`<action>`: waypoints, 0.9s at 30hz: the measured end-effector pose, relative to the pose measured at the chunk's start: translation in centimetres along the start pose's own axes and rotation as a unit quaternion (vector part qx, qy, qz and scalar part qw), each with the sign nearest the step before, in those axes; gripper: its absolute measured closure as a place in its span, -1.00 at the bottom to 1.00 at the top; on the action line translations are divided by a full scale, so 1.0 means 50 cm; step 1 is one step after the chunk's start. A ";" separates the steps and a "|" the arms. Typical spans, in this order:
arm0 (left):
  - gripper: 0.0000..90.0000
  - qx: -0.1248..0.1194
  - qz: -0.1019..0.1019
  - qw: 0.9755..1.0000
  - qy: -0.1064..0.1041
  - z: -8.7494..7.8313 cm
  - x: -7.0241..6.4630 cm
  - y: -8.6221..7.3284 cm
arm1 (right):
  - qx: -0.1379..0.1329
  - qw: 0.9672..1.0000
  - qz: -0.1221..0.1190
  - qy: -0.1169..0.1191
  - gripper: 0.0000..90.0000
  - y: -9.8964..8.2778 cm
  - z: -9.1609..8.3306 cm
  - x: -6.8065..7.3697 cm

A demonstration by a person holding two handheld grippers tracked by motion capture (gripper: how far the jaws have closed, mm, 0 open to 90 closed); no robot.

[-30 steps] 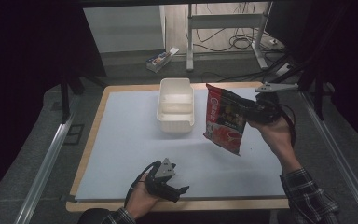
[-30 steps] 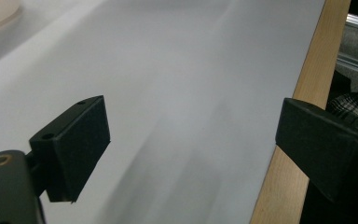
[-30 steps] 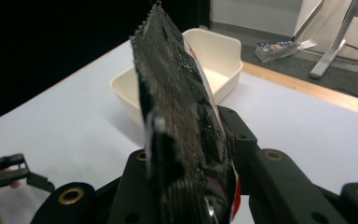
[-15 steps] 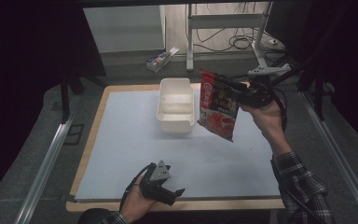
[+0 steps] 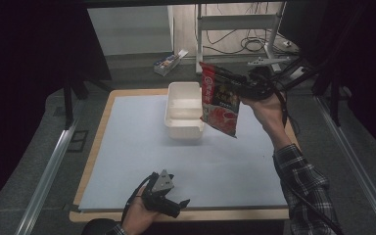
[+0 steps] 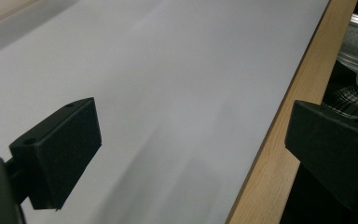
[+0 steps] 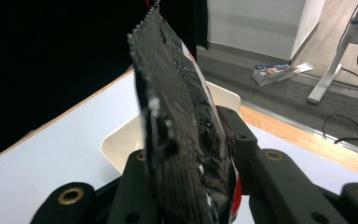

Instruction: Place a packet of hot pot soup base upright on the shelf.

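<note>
- While the right gripper (image 5: 242, 90) is held up over the far right part of the table (image 5: 98, 128), a red snack bag (image 5: 219, 100) is clamped between its jaws, which are closed on the bag's edge.
- In the high view the bag is seen hanging in the air, tilted, its lower end just beside the right wall of the white container (image 5: 183, 115); contact between the two cannot be judged.
- In the right gripper view the bag (image 7: 182, 130) is seen edge-on, rising from between the two black jaws, with the container (image 7: 121, 142) behind and below it.
- The container is placed on the pale mat (image 5: 142, 152) at the far middle of the table, and a divider inside it is visible.
- The left gripper (image 5: 174, 205) is held low at the near edge of the table, well apart from the bag.
- In the left gripper view its jaws are seen spread wide with nothing between them, one over the mat (image 6: 168, 93) and the other past the wooden table edge (image 6: 270, 154).
- A small box (image 5: 169, 62) is noted on the floor beyond the table.
</note>
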State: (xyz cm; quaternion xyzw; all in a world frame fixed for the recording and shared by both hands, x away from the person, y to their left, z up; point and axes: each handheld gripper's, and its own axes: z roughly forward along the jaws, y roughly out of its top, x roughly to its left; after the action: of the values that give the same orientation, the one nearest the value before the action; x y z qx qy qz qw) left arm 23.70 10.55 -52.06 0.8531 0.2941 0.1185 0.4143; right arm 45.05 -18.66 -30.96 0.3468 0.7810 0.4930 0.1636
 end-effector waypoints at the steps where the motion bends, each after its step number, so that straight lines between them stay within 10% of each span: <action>1: -0.92 0.000 0.000 1.000 0.000 0.000 0.000 0.000 | 0.000 1.000 0.000 0.000 0.58 0.000 0.000 0.000; 27: -0.89 0.016 0.011 1.000 0.007 -0.004 0.002 -0.011 | -0.006 1.000 -0.019 0.021 0.58 0.062 0.151 0.049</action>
State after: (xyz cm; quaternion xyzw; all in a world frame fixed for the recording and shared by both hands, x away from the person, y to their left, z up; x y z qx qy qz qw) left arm 23.44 11.01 -52.35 0.8622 0.2893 0.1240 0.3969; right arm 49.01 -11.15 -31.50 0.3200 0.7879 0.5016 0.1588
